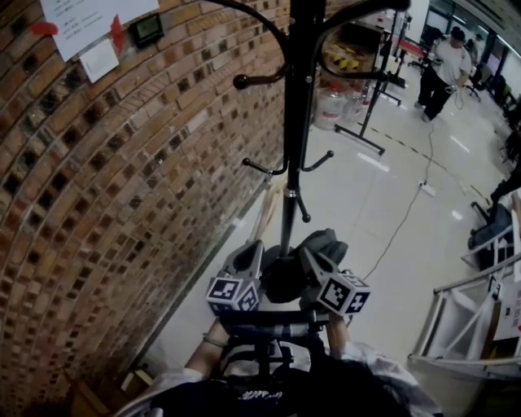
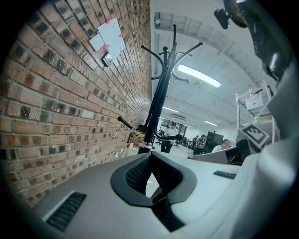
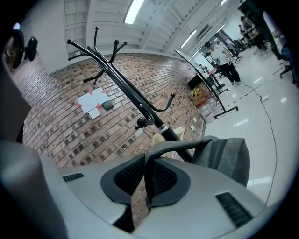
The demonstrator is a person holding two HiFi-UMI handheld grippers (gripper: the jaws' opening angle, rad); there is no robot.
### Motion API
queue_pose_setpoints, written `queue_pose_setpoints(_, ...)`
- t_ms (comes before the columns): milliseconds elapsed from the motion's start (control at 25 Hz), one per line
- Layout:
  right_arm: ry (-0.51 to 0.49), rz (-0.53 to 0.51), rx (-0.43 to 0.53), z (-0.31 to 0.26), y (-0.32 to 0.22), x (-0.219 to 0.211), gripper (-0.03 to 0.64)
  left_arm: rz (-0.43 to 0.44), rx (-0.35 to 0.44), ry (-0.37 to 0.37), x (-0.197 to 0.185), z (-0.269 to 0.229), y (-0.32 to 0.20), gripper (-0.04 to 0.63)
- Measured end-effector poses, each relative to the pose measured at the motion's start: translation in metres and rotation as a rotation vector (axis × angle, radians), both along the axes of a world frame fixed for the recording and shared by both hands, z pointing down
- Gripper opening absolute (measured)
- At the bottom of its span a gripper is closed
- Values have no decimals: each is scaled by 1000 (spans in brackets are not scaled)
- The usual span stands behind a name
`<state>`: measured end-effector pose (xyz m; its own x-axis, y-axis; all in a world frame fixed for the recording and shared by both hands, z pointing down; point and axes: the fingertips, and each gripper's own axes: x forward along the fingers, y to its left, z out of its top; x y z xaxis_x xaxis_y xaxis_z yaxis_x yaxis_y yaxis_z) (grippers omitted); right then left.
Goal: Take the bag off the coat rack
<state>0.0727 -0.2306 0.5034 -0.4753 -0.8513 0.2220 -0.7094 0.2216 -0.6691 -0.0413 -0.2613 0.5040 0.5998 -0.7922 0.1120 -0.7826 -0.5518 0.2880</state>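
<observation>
A black coat rack point(image 1: 297, 122) stands by the brick wall, with curved hooks up its pole; it also shows in the left gripper view point(image 2: 156, 102) and the right gripper view point(image 3: 126, 88). The grey bag point(image 1: 326, 243) hangs low beside the pole, off the hooks. My right gripper point(image 1: 313, 265) is shut on the bag's grey strap point(image 3: 187, 144), and the bag's body point(image 3: 229, 156) hangs to the right of the jaws. My left gripper point(image 1: 248, 261) sits just left of the pole, open and holding nothing point(image 2: 149, 179).
A brick wall point(image 1: 122, 204) with pinned papers point(image 1: 89, 24) runs along the left. A person point(image 1: 440, 69) stands far off on the white floor. A black stand point(image 1: 370, 106), water bottles point(image 1: 330, 106), a floor cable point(image 1: 407, 212) and a white frame point(image 1: 468, 318) lie to the right.
</observation>
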Motion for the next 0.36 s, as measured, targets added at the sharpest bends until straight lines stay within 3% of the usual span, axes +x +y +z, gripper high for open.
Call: queue_pose_setpoints(360, 8, -14, -12, 4, 2, -4, 28, -1, -2, 3, 0, 1, -1, 5)
